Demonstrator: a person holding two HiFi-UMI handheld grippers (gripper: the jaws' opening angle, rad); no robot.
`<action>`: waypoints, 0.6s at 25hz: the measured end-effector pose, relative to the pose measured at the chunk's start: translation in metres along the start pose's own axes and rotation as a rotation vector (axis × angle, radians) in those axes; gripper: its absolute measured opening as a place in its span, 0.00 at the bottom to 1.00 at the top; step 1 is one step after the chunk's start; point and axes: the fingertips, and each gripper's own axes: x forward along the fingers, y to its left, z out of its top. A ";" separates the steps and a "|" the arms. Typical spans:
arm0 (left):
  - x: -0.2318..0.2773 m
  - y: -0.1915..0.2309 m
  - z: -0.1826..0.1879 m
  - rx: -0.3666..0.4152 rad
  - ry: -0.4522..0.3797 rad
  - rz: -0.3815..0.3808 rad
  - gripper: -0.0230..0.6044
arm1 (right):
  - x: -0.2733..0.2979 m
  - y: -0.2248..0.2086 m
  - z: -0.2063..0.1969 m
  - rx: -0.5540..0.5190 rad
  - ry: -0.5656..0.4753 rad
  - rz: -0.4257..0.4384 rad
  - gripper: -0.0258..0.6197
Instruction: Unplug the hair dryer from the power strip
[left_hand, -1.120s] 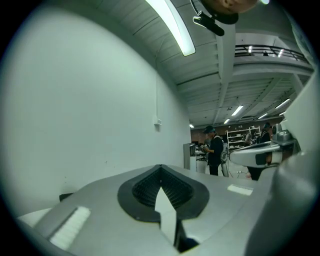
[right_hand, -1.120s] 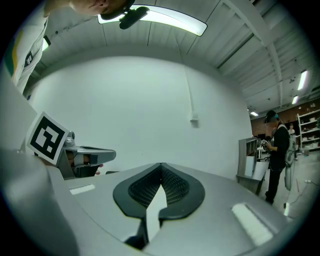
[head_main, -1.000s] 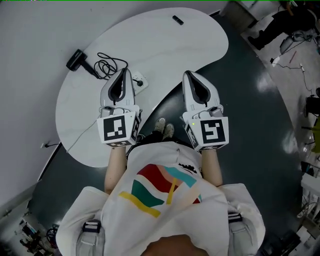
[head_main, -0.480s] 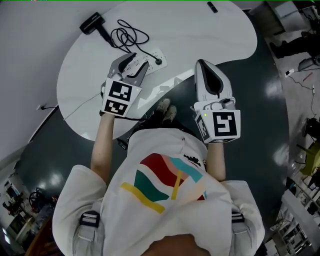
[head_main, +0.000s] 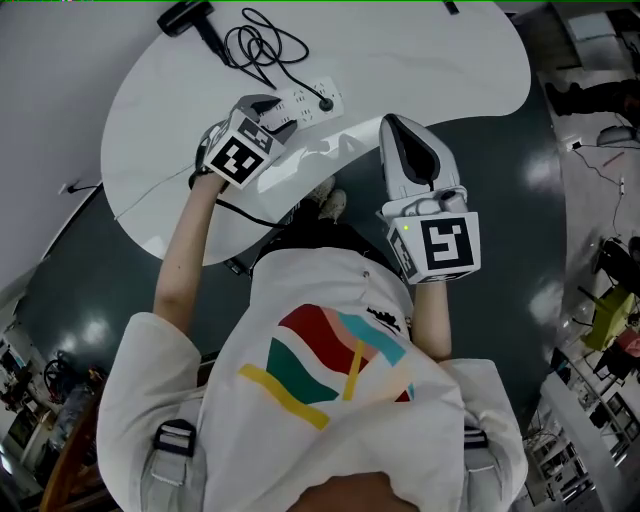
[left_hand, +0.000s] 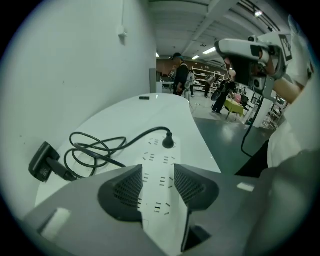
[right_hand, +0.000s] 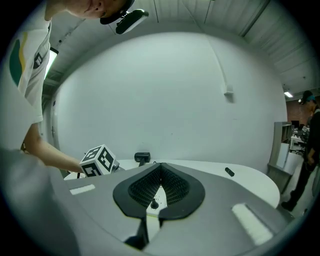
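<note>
The white power strip (head_main: 305, 98) lies on the white table (head_main: 420, 60), with the hair dryer's black plug (head_main: 325, 103) in its far end. The black cord (head_main: 262, 45) coils back to the black hair dryer (head_main: 185, 15). My left gripper (head_main: 268, 110) points down over the strip's near end. Its jaws have just been opening and stand either side of the power strip (left_hand: 157, 175), apart from the plug (left_hand: 168, 141). My right gripper (head_main: 393, 122) hovers shut and empty by the table's near edge, right of the strip; the right gripper (right_hand: 160, 166) faces the table.
A small black object (head_main: 452, 7) lies at the table's far right. The dark glossy floor (head_main: 520, 200) surrounds the curved table. A pale wall (left_hand: 75, 60) rises behind the table. People (left_hand: 180, 77) stand far off in the room.
My left gripper has dropped from chest height down onto the power strip, tilting downward, and its jaws went from shut to open. The right gripper has drifted forward toward the table edge.
</note>
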 end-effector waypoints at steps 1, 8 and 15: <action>0.004 -0.001 -0.004 0.004 0.026 -0.013 0.31 | 0.001 0.002 -0.002 -0.002 0.008 0.007 0.06; 0.019 -0.001 -0.018 0.025 0.131 -0.083 0.32 | 0.014 0.012 -0.022 0.006 0.064 0.067 0.06; 0.020 -0.002 -0.020 0.008 0.129 -0.090 0.32 | 0.052 0.022 -0.051 0.033 0.056 0.131 0.06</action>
